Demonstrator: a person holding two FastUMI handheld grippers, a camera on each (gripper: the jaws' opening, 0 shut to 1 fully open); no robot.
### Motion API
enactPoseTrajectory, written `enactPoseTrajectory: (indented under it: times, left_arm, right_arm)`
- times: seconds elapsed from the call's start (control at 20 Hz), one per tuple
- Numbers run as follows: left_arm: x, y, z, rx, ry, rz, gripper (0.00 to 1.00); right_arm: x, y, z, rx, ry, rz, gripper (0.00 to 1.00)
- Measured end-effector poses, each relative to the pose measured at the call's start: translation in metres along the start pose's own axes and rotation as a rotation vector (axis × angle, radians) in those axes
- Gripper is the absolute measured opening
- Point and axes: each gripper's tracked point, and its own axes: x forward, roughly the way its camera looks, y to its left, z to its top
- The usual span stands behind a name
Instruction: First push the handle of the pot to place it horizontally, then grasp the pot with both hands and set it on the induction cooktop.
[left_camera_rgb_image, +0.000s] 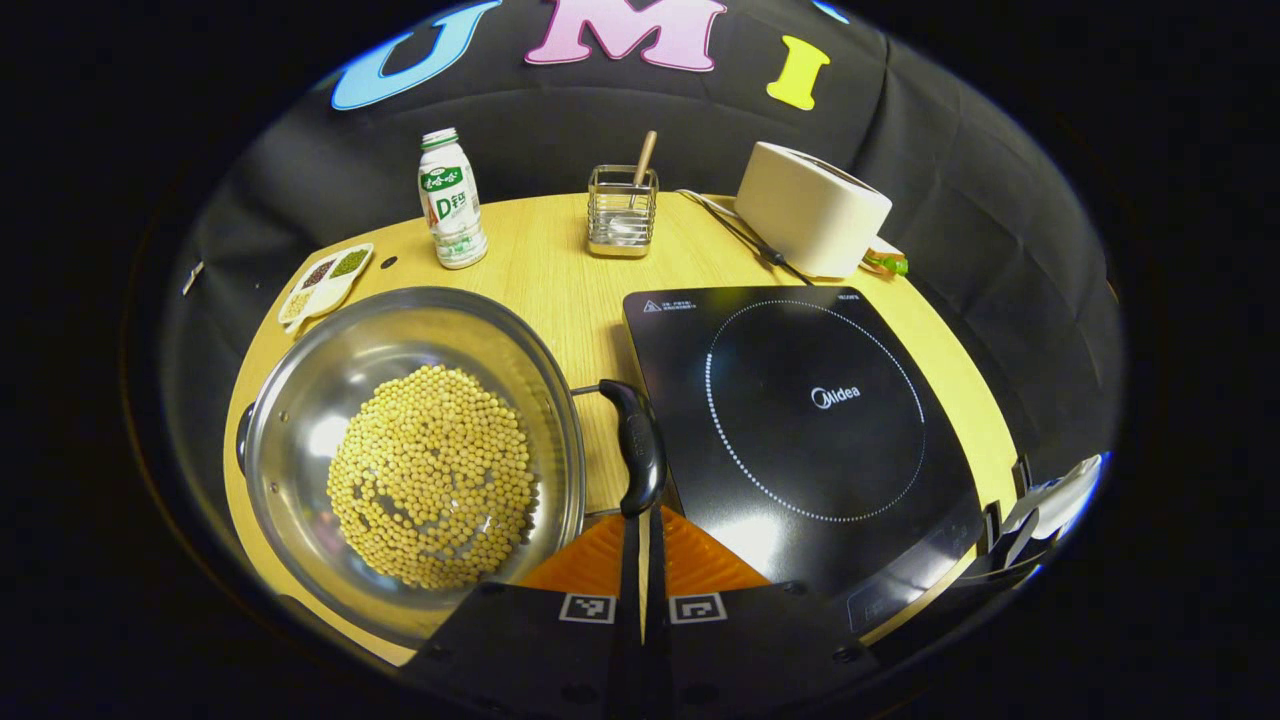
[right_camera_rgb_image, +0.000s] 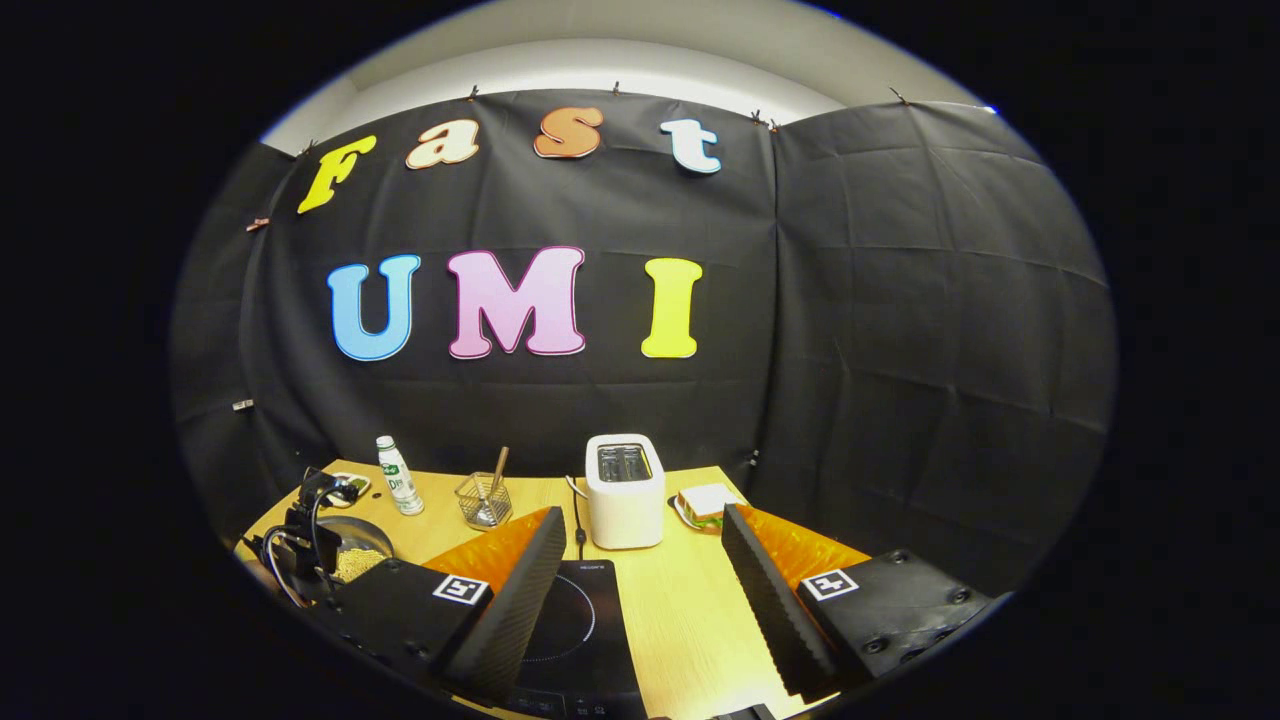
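In the left gripper view a steel pot (left_camera_rgb_image: 300, 400) holding soybeans (left_camera_rgb_image: 432, 475) sits on the wooden table, left of the black induction cooktop (left_camera_rgb_image: 810, 420). Its black side handle (left_camera_rgb_image: 637, 440) lies in the gap between pot and cooktop. My left gripper (left_camera_rgb_image: 641, 520) is shut, fingers pressed together, with the tips touching the handle's near end. A second black handle (left_camera_rgb_image: 240, 440) peeks out at the pot's far left. In the right gripper view my right gripper (right_camera_rgb_image: 640, 590) hangs open above the cooktop (right_camera_rgb_image: 580, 620) and bare table, holding nothing. There the pot (right_camera_rgb_image: 358, 548) is half hidden behind the left gripper's body (right_camera_rgb_image: 300, 540).
Along the back stand a drink bottle (left_camera_rgb_image: 452, 200), a wire utensil holder (left_camera_rgb_image: 622, 212), a white toaster (left_camera_rgb_image: 810, 205) with its cord, and a sandwich (right_camera_rgb_image: 705, 503). A small tray of grains (left_camera_rgb_image: 325, 280) lies behind the pot. The table's rim runs close in front.
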Motion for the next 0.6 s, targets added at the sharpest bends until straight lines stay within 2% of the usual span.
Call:
enactPoseTrajectory:
  times: [0.4,0.6]
  left_arm:
    - [-0.006,-0.001,0.007,-0.007,-0.034,-0.020,0.05]
    - [-0.041,-0.005,0.020,-0.001,-0.135,-0.034,0.05]
  right_arm:
    - [-0.002,0.007,-0.007,-0.001,0.027,0.018,0.98]
    - [0.007,0.038,-0.025,0.042,0.097,0.078,0.98]
